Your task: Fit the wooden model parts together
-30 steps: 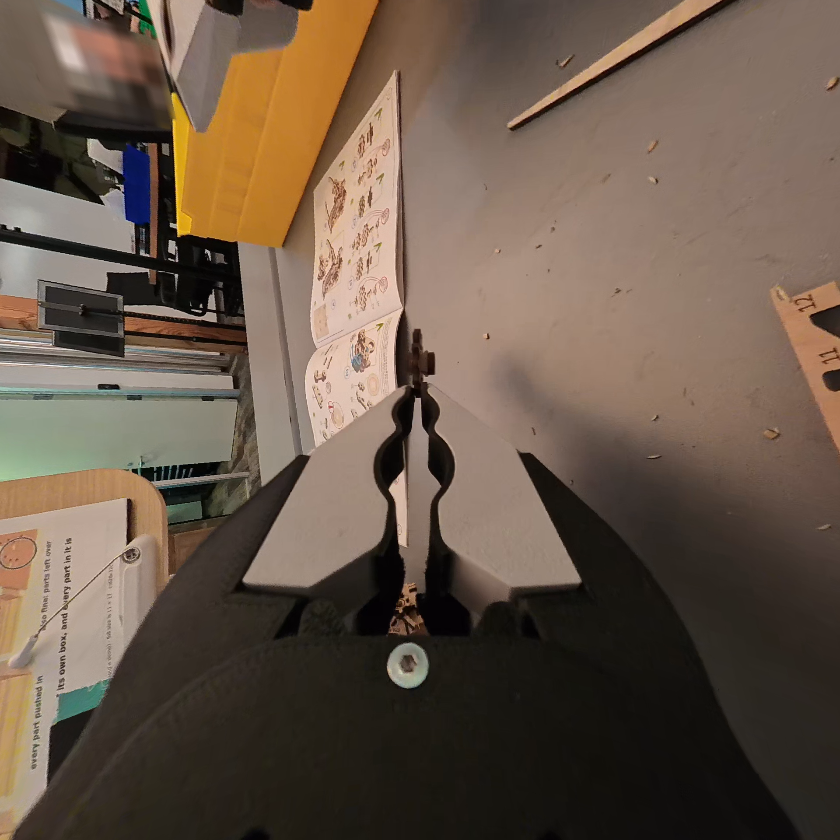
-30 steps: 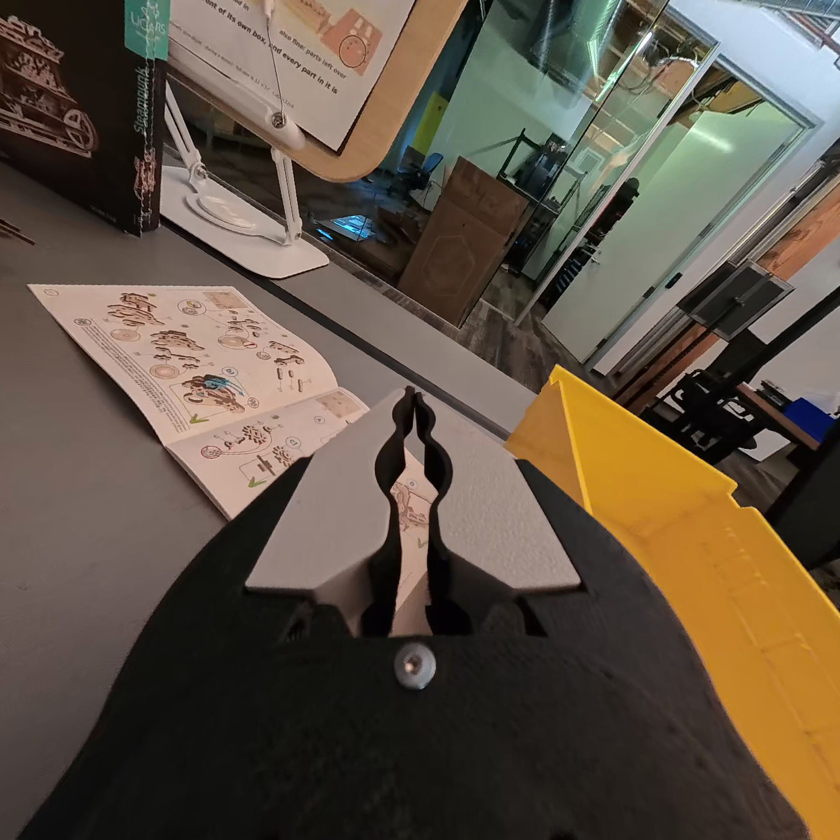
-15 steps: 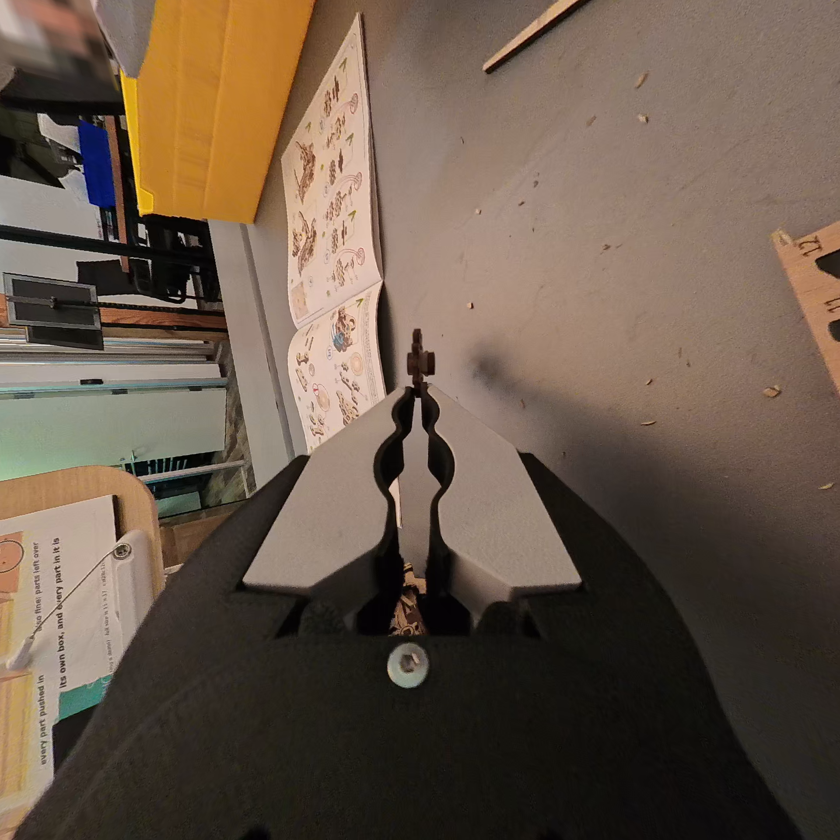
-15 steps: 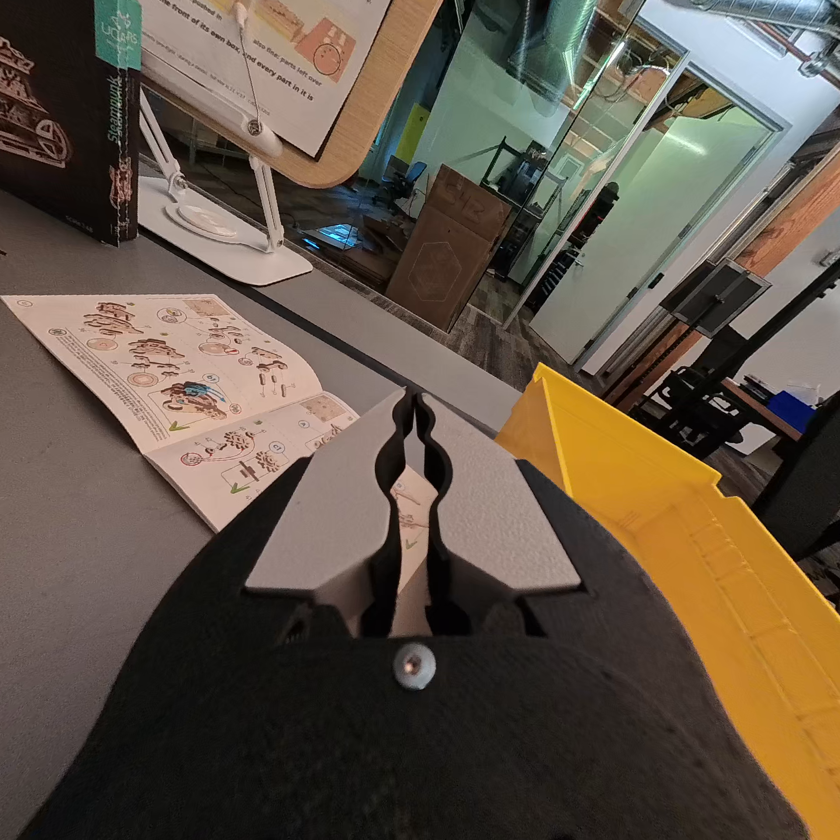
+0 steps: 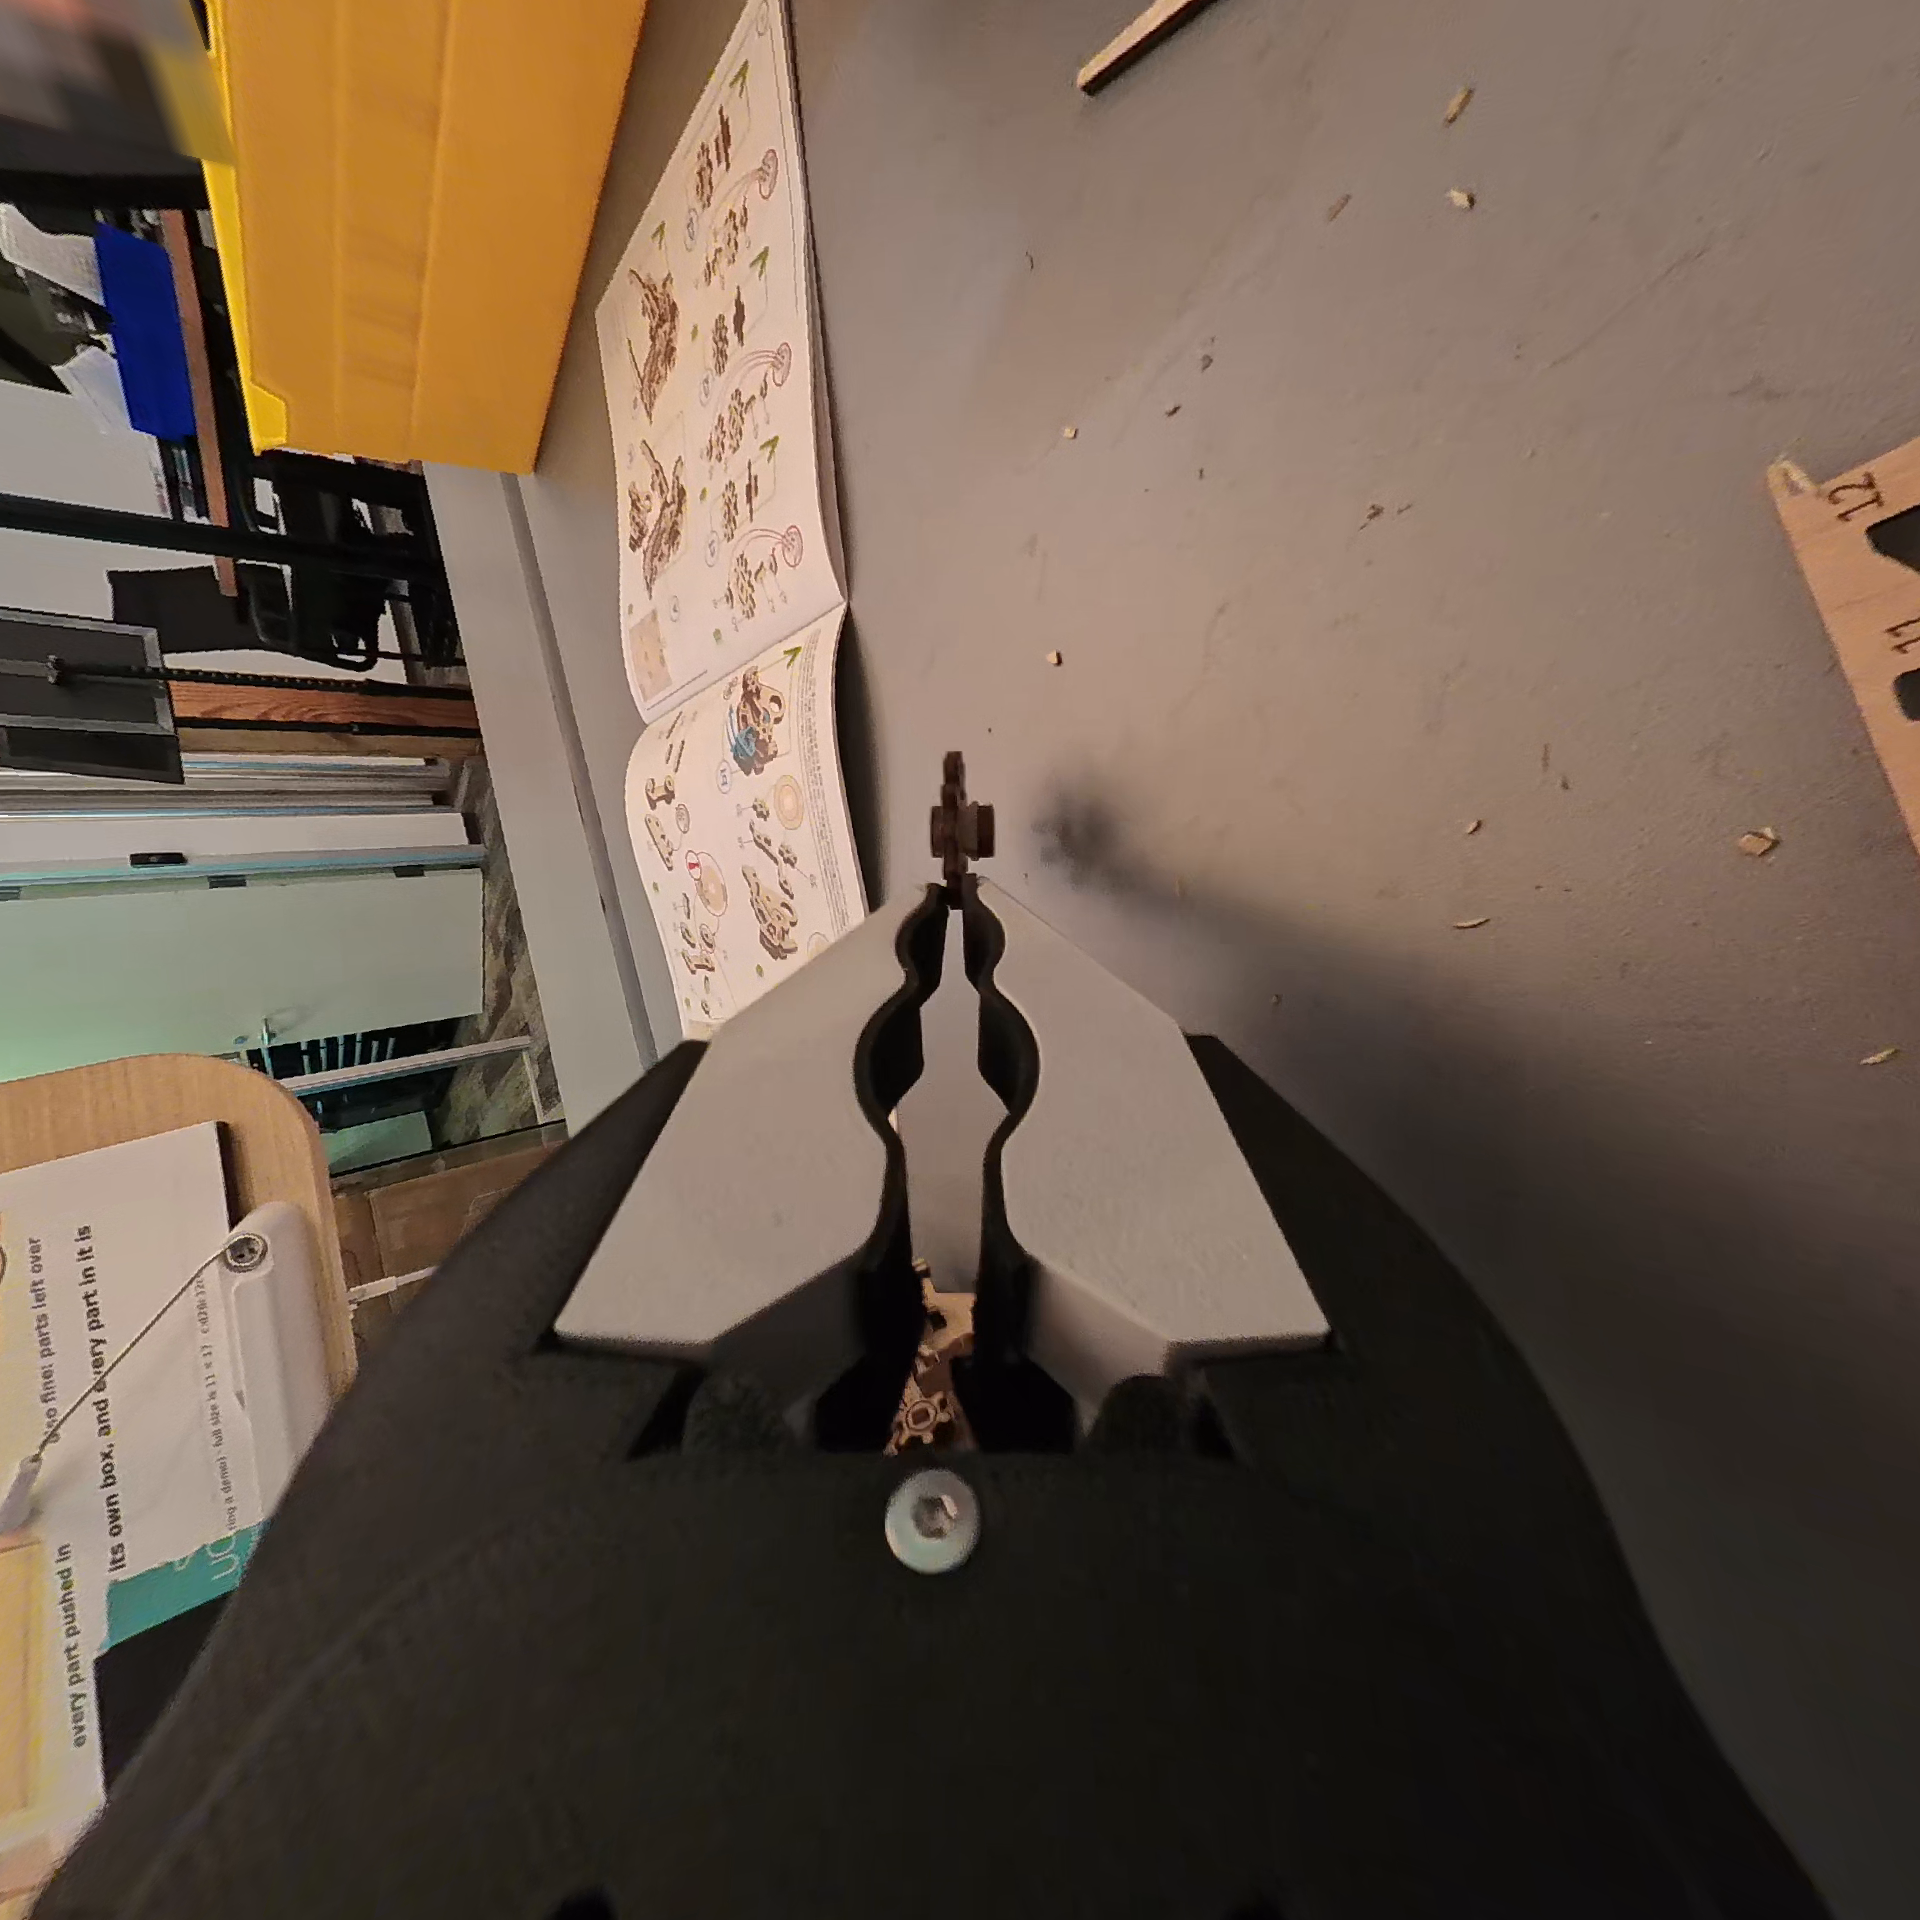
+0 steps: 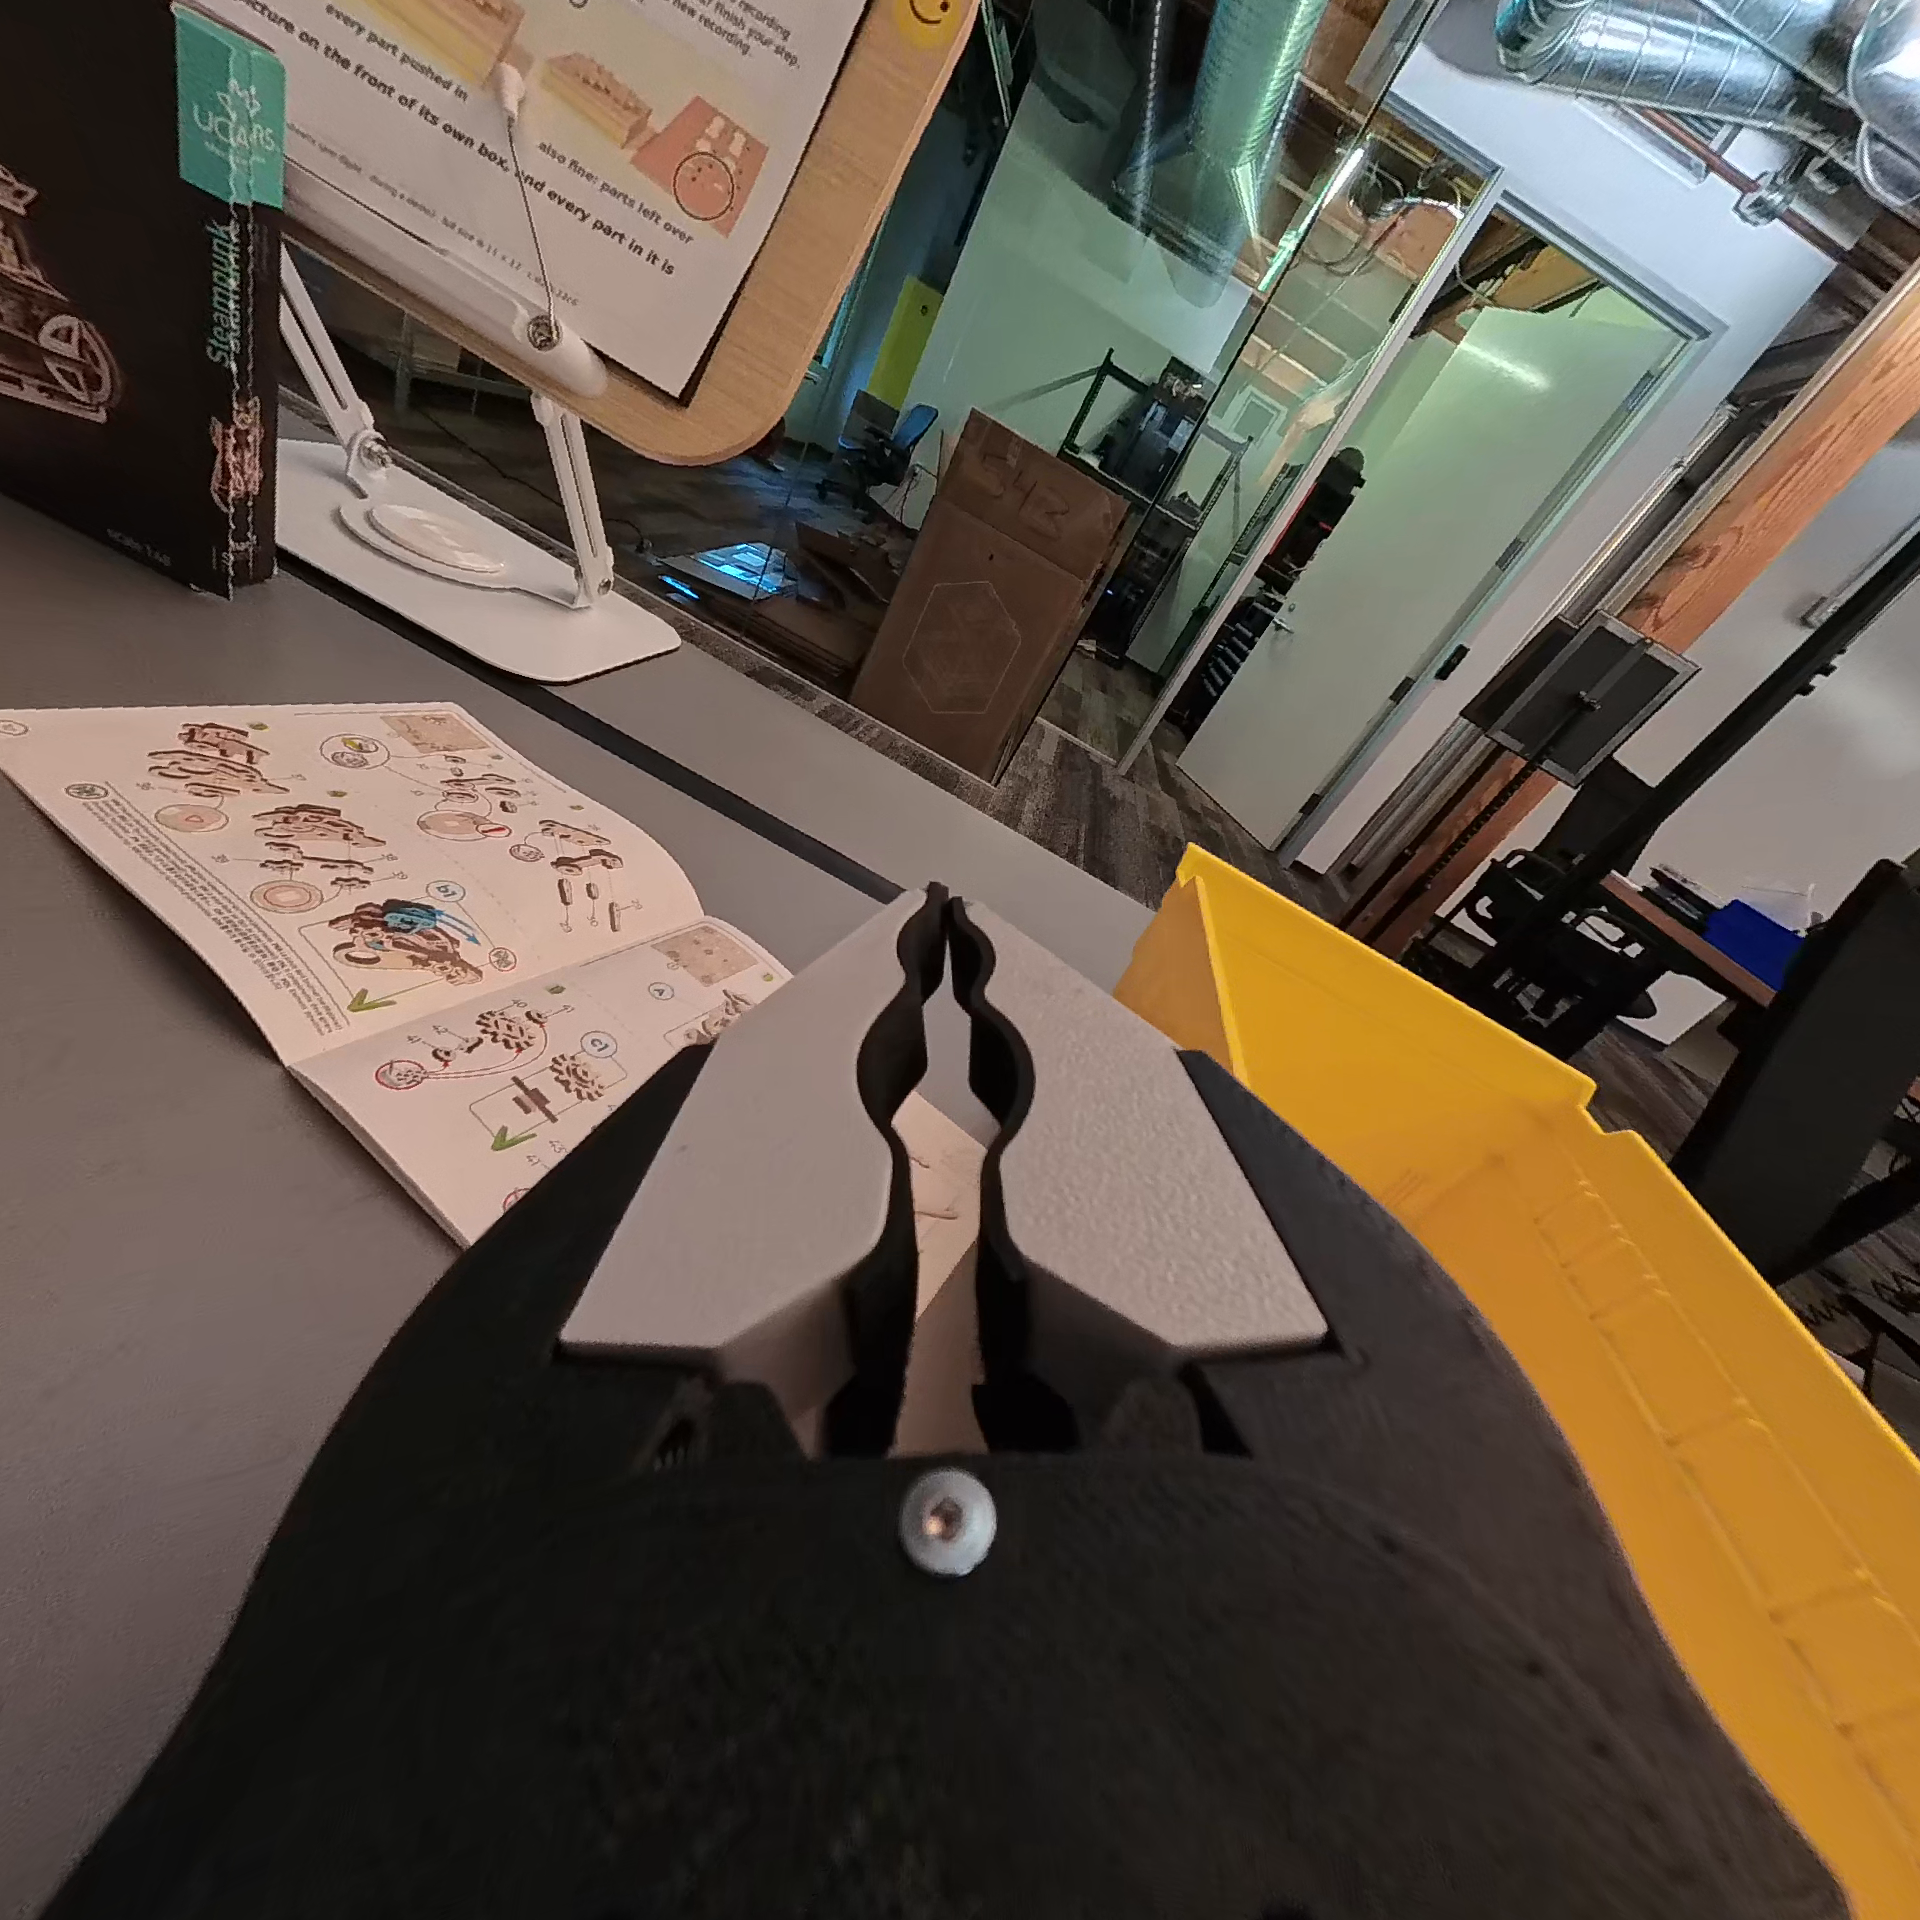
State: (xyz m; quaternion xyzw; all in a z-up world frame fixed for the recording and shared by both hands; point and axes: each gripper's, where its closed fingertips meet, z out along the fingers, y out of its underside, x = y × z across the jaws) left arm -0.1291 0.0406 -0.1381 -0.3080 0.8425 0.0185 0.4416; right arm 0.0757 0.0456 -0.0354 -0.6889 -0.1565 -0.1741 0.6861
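Observation:
My left gripper (image 5: 954, 902) is shut on a small dark wooden gear part (image 5: 958, 826) that sticks out beyond the fingertips, seen edge-on above the grey table (image 5: 1351, 520). A cut wooden sheet (image 5: 1860, 623) with numbered slots lies at the right edge of the left wrist view. My right gripper (image 6: 943, 902) is shut and holds nothing, raised above the open instruction booklet (image 6: 343, 914).
A yellow bin (image 6: 1507, 1247) stands to the right of the booklet; it also shows in the left wrist view (image 5: 416, 229). A thin wooden strip (image 5: 1132, 52) and wood chips lie on the table. A dark model box (image 6: 114, 291) and a white stand with a board (image 6: 540, 582) are at the back. One gripper's finger ends stand about 25 cm off the other's.
The left gripper has moved on over the table with the gear part still held. The right gripper has tilted upward and drawn nearer the booklet and bin.

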